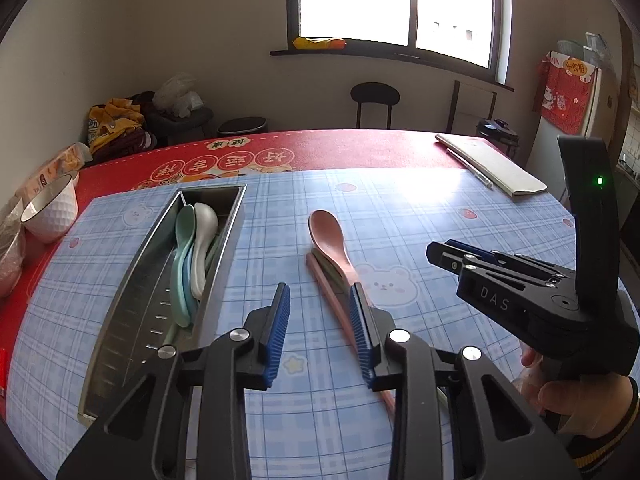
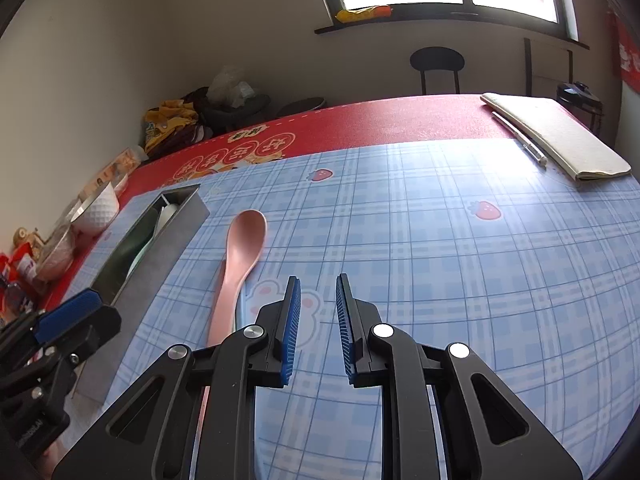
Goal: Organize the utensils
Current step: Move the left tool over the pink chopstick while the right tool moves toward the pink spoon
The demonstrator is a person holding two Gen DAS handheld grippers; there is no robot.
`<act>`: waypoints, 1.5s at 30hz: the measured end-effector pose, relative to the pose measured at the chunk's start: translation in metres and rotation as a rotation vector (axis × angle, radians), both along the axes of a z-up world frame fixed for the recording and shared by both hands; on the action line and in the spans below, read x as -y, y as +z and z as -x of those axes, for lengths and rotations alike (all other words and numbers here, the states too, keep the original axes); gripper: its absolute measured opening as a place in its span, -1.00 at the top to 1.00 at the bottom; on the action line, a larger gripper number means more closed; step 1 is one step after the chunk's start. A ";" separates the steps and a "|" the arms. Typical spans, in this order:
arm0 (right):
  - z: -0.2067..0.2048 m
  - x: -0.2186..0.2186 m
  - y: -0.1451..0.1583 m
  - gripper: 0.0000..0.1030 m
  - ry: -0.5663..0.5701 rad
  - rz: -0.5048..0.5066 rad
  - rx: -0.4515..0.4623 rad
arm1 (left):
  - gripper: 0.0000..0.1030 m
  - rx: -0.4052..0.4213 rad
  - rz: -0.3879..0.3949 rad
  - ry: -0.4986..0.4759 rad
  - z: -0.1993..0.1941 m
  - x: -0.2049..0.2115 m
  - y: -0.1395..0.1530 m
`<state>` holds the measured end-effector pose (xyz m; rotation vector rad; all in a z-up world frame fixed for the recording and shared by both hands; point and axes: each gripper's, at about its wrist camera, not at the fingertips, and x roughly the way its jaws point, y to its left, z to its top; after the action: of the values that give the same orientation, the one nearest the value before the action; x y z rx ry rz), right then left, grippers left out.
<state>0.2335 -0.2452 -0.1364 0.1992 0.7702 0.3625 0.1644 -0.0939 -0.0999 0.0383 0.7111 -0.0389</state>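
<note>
Flanking pink spoon [image 1: 328,236], steel tray [image 1: 136,304]; bowl [image 1: 52,212]

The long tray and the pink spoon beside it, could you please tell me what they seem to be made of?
The long tray looks like brushed stainless steel: grey, dull sheen, punched slots. The pink spoon seems matte plastic or melamine, possibly ceramic: even colour, soft highlight.

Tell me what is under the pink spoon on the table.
Under the pink spoon lie a pink stick and a greenish one, probably chopsticks. Their near ends are hidden behind the left gripper.
</note>
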 end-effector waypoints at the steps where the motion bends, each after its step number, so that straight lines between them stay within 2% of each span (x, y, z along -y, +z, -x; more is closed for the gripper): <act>1: 0.000 0.002 0.000 0.63 -0.006 -0.008 -0.002 | 0.46 -0.012 -0.005 -0.004 -0.002 0.002 -0.004; 6: -0.003 0.006 -0.005 0.63 -0.022 -0.033 -0.032 | 0.53 -0.080 0.024 -0.006 -0.011 0.003 -0.023; 8: -0.003 0.009 -0.004 0.63 -0.030 -0.041 -0.032 | 0.63 -0.103 0.029 -0.002 -0.015 0.002 -0.029; 15: -0.003 0.010 -0.005 0.63 -0.037 -0.051 -0.039 | 0.64 -0.155 0.012 -0.008 -0.023 0.005 -0.043; 28: -0.004 0.010 -0.006 0.63 -0.039 -0.060 -0.048 | 0.64 -0.208 0.011 -0.048 -0.032 0.016 -0.054; 32: -0.004 0.011 -0.007 0.63 -0.040 -0.064 -0.053 | 0.63 -0.204 -0.013 -0.058 -0.031 0.018 -0.055; 45: -0.004 0.012 -0.007 0.63 -0.043 -0.074 -0.058 | 0.65 -0.265 -0.048 -0.086 -0.007 0.005 -0.052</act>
<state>0.2376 -0.2569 -0.1434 0.2965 0.8096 0.3458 0.1715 -0.0992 -0.1519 0.1109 0.9753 -0.1106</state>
